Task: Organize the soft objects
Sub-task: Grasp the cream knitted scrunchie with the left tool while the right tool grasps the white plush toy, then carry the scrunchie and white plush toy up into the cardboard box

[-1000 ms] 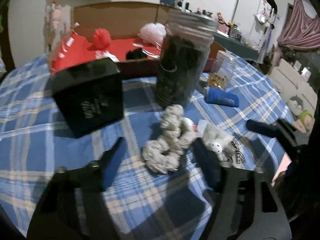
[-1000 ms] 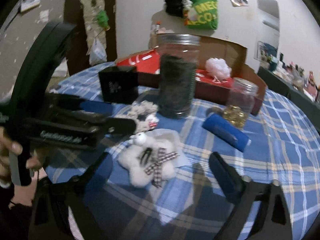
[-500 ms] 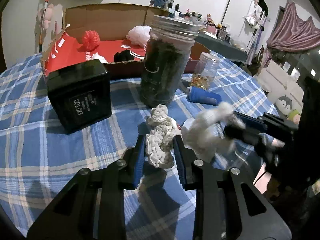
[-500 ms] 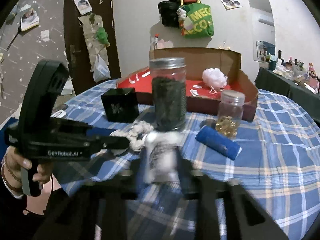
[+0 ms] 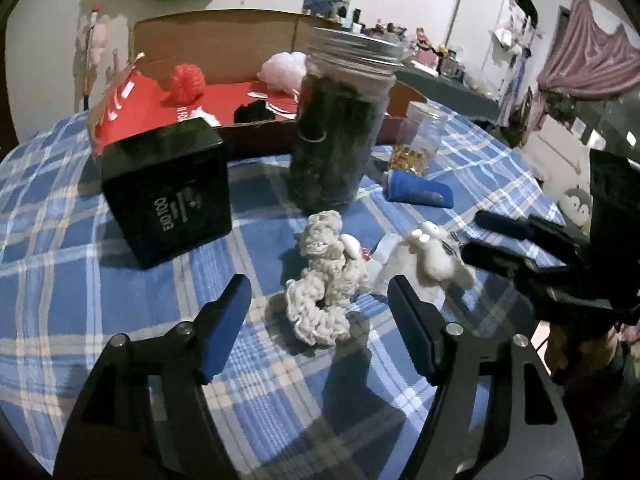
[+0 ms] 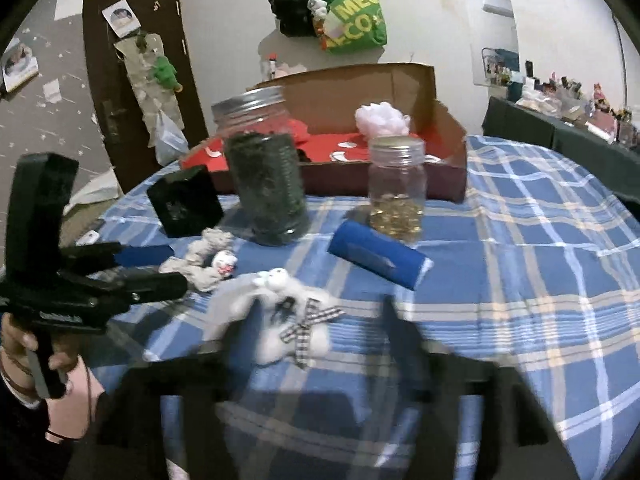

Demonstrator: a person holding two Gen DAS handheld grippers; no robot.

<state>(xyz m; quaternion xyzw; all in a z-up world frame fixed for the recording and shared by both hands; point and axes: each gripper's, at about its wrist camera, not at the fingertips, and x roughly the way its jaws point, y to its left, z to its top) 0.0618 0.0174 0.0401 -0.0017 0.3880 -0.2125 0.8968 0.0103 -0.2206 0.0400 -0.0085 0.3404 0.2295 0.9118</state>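
The grey knitted scrunchie [image 5: 324,280] lies on the blue plaid tablecloth [image 5: 60,248] between the left gripper [image 5: 320,320]'s opening jaws, neither pad touching it, with the white plush toy [image 5: 430,258] just to its right. Only the right wrist view shows that toy's checked bow [image 6: 308,322]; there it lies between the blurred, opening jaws of the right gripper [image 6: 316,332], apparently loose. The left view alone shows a red pouf [image 5: 186,82] in the cardboard box [image 5: 216,36] behind the dark jar [image 5: 340,128].
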